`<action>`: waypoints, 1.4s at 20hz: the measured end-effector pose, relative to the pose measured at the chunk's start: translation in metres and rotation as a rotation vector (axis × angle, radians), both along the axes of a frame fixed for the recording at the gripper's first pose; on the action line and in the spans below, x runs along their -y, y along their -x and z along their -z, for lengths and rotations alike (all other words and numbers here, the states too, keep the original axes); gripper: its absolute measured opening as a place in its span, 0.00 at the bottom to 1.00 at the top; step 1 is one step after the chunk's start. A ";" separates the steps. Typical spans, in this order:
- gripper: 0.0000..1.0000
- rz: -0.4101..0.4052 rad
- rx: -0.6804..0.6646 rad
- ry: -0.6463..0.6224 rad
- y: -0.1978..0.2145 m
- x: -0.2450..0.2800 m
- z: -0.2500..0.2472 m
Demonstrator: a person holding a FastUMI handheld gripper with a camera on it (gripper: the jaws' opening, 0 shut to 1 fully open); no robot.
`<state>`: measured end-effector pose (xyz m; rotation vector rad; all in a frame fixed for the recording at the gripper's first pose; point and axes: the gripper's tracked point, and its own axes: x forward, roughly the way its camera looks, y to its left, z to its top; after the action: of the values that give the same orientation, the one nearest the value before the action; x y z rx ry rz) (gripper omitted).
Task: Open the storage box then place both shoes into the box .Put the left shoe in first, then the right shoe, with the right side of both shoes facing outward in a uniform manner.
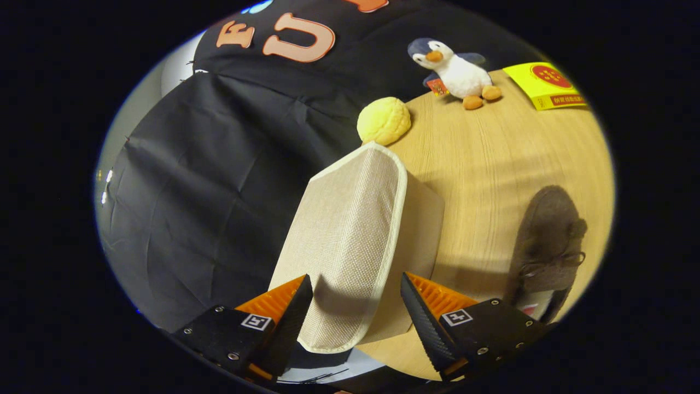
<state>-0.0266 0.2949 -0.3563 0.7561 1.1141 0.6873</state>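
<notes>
Tabletop (492, 158): hand-held gripper (356, 306) apparently straddles lid (344, 235).

1. A staged recording booth: black cloth wall (219, 180) hangs behind a wooden table (492, 158).
2. Household props sit about: plush penguin (456, 71), bun toy (384, 121), yellow packet (544, 85), fabric box (350, 246), shoe (549, 241).
</notes>
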 end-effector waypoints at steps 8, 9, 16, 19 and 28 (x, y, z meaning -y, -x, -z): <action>0.73 0.041 -0.025 -0.073 -0.006 -0.002 -0.018; 0.68 0.051 -0.019 -0.093 -0.009 -0.001 -0.023; 0.44 0.074 0.078 -0.191 -0.016 -0.018 -0.093; 0.41 0.048 0.153 -0.202 -0.019 -0.041 -0.127; 0.23 0.039 0.325 -0.198 -0.045 -0.108 -0.197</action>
<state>0.0186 0.4033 -0.1591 0.7988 0.7405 0.8619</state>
